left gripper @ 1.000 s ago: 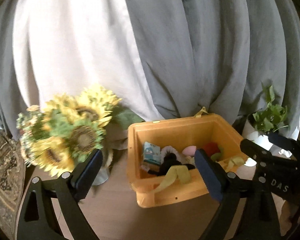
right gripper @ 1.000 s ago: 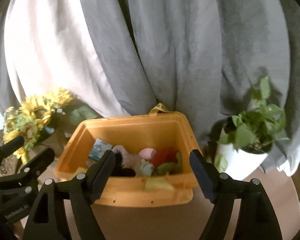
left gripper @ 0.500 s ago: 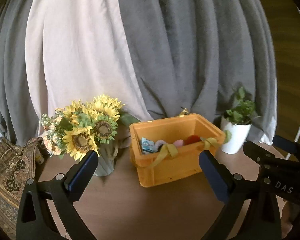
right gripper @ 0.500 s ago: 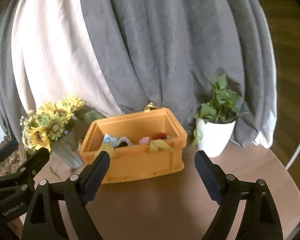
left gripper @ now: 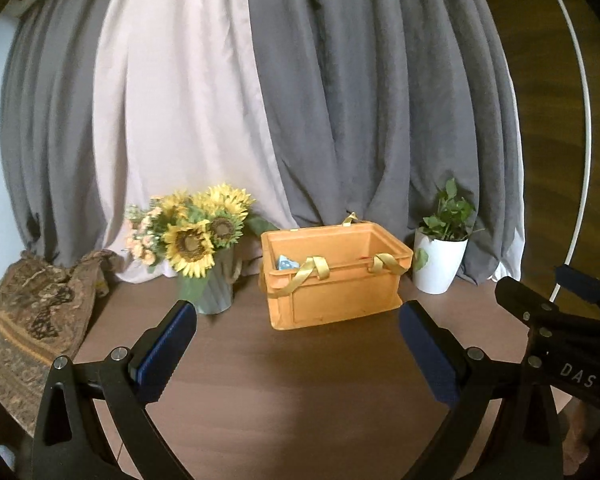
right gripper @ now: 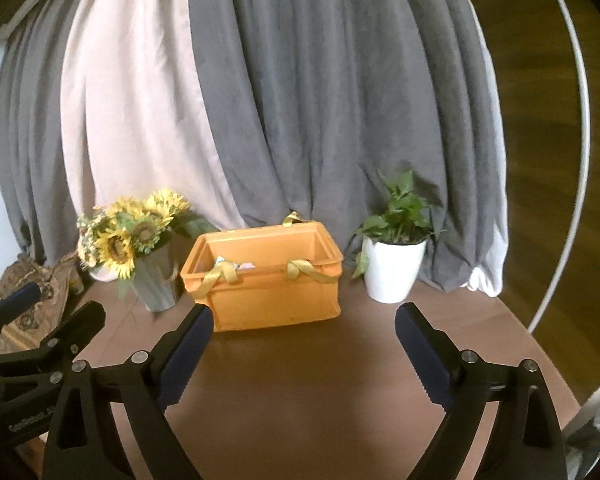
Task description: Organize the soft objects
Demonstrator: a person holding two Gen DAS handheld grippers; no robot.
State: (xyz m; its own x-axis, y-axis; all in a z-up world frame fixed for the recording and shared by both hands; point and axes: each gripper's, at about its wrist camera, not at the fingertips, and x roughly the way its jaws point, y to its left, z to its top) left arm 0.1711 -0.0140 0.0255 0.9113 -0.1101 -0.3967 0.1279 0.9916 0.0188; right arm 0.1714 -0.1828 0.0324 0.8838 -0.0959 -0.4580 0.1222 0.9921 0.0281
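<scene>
The left gripper [left gripper: 298,330] stands released, jaws wide with nothing between them; the right gripper [right gripper: 302,336] has just been spreading its jaws, equally bare. At twelve o'clock from both, the orange crate [left gripper: 340,294] sits on the brown table [left gripper: 300,392], gold ribbons [left gripper: 312,270] draped over its rim and soft items barely visible inside. A sunflower vase [left gripper: 208,288] stands at its nine o'clock, a white potted plant [left gripper: 438,264] at three.

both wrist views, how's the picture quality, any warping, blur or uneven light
Left wrist view: strong fisheye bowing of the curtains and white hoop, dark corners, slight softness; the orange crate reads clearly. Right wrist view: same warping, the wooden wall smeared at right, light falling from the left, a bright patch on the table.
</scene>
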